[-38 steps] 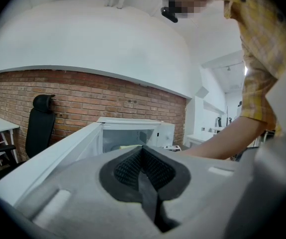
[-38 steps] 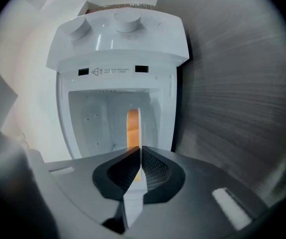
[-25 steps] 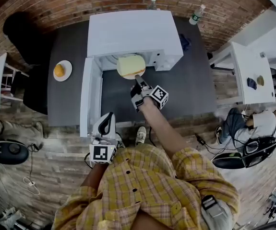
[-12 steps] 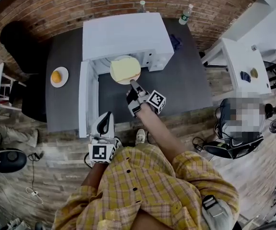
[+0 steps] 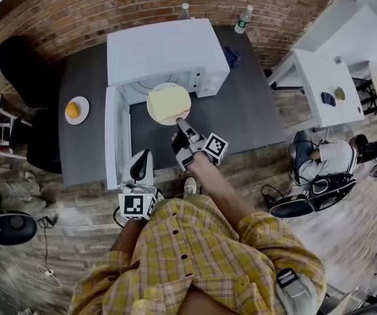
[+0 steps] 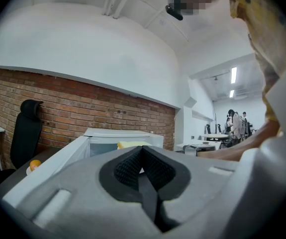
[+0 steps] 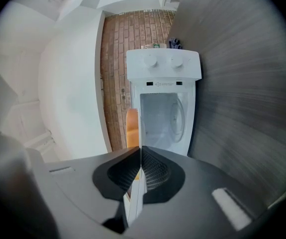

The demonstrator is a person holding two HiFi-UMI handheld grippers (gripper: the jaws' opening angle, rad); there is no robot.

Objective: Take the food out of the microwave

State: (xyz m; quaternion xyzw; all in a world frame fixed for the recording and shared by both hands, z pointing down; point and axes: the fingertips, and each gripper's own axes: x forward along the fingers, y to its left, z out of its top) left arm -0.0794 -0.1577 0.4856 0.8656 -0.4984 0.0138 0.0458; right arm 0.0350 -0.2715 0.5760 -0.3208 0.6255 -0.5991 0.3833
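Note:
The white microwave (image 5: 165,48) stands on the dark table (image 5: 247,110) with its door (image 5: 111,136) swung open to the left. My right gripper (image 5: 179,121) is shut on the near rim of a white plate (image 5: 154,115) carrying a pale yellow slab of food (image 5: 169,102), held in the air just in front of the cavity. In the right gripper view the plate (image 7: 134,203) runs edge-on between the pads of the right gripper (image 7: 140,156), the food (image 7: 132,128) beyond it, the empty cavity (image 7: 160,121) behind. My left gripper (image 5: 142,161) hangs shut and empty near the door's outer end.
A small plate with an orange (image 5: 77,110) lies on the table left of the door. Two bottles (image 5: 244,18) stand behind the microwave, a blue object (image 5: 233,58) to its right. A black chair (image 5: 24,64) is at the left, a white table (image 5: 319,90) at the right.
The right gripper has drawn back toward me and risen, bringing the plate of food fully out of the microwave cavity. The left gripper has hardly moved.

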